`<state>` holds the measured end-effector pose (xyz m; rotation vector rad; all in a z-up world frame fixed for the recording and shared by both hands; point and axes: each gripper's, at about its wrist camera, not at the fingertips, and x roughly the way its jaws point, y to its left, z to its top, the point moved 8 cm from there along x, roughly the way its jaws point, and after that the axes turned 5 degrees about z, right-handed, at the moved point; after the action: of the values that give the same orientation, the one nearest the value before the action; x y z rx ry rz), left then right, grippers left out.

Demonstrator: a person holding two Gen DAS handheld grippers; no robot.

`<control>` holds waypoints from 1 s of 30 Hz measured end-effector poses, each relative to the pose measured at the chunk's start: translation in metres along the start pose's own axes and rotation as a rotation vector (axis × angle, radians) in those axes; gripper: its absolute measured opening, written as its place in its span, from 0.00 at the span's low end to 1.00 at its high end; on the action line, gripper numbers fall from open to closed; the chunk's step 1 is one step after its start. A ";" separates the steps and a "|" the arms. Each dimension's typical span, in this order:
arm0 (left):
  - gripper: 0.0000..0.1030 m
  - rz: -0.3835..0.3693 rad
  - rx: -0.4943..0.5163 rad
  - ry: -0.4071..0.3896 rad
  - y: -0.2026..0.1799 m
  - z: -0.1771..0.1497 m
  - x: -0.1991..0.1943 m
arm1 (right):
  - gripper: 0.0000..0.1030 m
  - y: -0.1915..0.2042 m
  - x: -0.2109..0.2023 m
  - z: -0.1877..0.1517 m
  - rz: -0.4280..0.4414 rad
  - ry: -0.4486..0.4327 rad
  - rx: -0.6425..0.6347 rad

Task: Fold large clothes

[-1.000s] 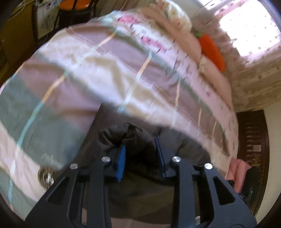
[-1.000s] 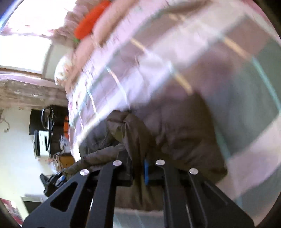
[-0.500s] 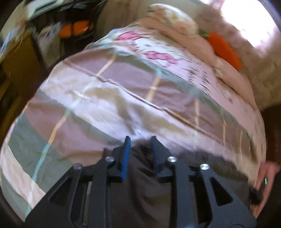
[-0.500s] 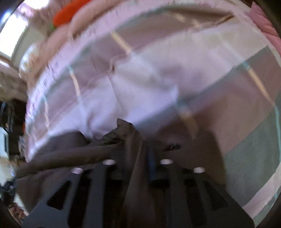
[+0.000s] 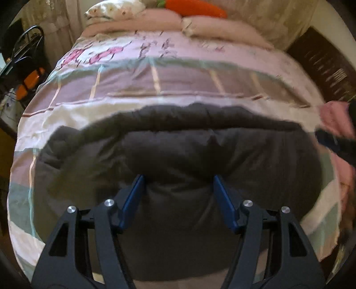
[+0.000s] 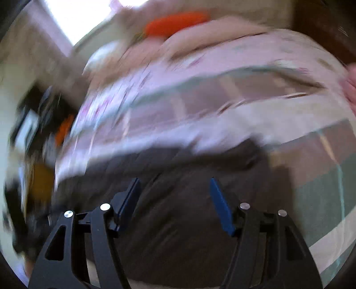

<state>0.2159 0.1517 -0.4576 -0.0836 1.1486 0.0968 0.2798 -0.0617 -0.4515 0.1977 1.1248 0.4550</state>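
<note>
The big striped pink and green bed cover (image 5: 178, 84) lies under everything. On it, right in front of my claws, sits the puffy dark grey jacket (image 5: 189, 155), folded into a wide lump. Its long side runs left to right across the bed. My left gripper (image 5: 178, 180) is spread wide above the jacket and holds nothing. My right gripper (image 6: 174, 182) is spread wide too, empty, over the same grey cloth (image 6: 189, 200). That view is blurry. A soft orange carrot toy (image 5: 195, 9) rests by the pillows.

Left gripper (image 5: 178, 179) jaws spread wide, empty; right gripper (image 6: 174, 181) likewise.
</note>
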 end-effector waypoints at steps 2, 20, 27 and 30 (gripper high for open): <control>0.71 0.037 -0.021 0.029 0.005 0.004 0.022 | 0.63 0.015 0.030 -0.014 -0.035 0.057 -0.059; 0.78 0.125 -0.149 0.078 0.063 0.053 0.077 | 0.64 -0.114 0.082 0.042 -0.286 -0.010 0.135; 0.77 0.254 -0.264 0.093 0.149 0.019 0.079 | 0.72 -0.178 0.070 0.020 -0.389 0.020 0.258; 0.63 0.361 -0.383 0.024 0.188 0.014 0.049 | 0.72 -0.193 0.051 0.019 -0.458 -0.048 0.337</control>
<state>0.2259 0.3412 -0.4995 -0.2166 1.1474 0.6375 0.3637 -0.2099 -0.5584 0.2344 1.1536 -0.1475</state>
